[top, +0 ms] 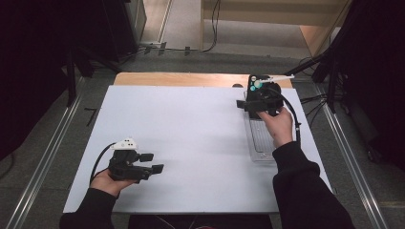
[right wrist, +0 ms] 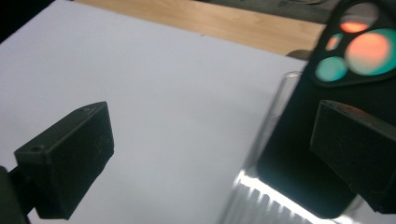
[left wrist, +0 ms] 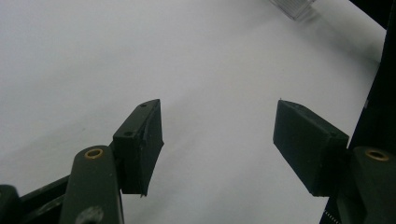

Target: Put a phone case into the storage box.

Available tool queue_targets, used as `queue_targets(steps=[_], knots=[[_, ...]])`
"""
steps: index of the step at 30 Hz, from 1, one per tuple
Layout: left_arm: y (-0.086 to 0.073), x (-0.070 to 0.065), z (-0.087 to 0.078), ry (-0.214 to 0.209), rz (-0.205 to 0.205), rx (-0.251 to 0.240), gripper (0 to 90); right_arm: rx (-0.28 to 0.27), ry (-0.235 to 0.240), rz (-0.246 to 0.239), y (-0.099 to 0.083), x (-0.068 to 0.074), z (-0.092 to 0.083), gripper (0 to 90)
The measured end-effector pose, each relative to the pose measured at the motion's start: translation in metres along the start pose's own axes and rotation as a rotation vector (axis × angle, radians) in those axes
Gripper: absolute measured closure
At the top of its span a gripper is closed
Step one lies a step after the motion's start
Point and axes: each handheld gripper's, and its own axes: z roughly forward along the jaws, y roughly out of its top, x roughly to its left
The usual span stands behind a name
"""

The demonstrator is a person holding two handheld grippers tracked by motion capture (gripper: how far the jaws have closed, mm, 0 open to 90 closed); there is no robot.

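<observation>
I wear black sleeves (top: 305,191) to the wrists, and my left gripper (top: 154,162) is matte black with blocky jaws, brass-ringed pivot holes, a white-grey three-cornered plate on top and a black cable looping at the lower left of the high view.

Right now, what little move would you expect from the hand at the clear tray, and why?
Probably draw the right gripper back from the black block: its jaws stand wide open, one beside the block leaning in the clear tray, neither gripping it.
</observation>
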Motion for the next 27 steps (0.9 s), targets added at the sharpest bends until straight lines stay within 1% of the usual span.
queue_targets(steps=[3,4,5,8,9,10,11,13,17,20,24,27], knots=[[0.000,0.001,0.000,-0.006,-0.007,0.000,33.4,0.012,0.051,-0.016,-0.006,0.010,-0.005,0.0],[0.000,0.001,0.000,-0.008,-0.007,0.001,33.3,0.014,0.067,-0.031,-0.010,0.014,-0.007,7.6],[0.000,0.001,0.000,-0.008,-0.005,0.004,33.4,0.022,0.075,-0.048,-0.013,0.018,-0.009,13.4],[0.000,0.002,0.000,-0.010,-0.005,0.004,33.3,0.049,0.094,-0.117,-0.023,0.031,-0.013,13.5],[0.000,0.002,0.000,-0.013,-0.005,0.002,33.3,0.050,0.108,-0.126,-0.027,0.036,-0.015,13.6],[0.000,0.002,0.000,-0.015,-0.004,0.003,33.4,0.056,0.139,-0.135,-0.031,0.040,-0.017,14.0],[0.001,0.001,0.000,-0.016,-0.001,0.003,33.3,0.058,0.154,-0.143,-0.033,0.042,-0.019,14.6],[0.001,0.001,-0.001,-0.014,0.003,0.007,33.4,0.070,0.197,-0.154,-0.040,0.048,-0.023,19.0],[0.001,0.000,-0.001,-0.024,0.007,0.005,33.3,0.087,0.266,-0.156,-0.052,0.054,-0.029,19.6],[0.000,-0.002,-0.001,-0.029,0.008,0.005,33.3,0.085,0.296,-0.165,-0.063,0.057,-0.033,21.2],[-0.002,-0.005,-0.003,-0.026,0.012,0.001,33.3,0.089,0.305,-0.217,-0.077,0.062,-0.039,21.6],[-0.004,-0.006,-0.005,-0.029,0.017,0.000,33.3,0.092,0.325,-0.227,-0.088,0.063,-0.044,21.6]])
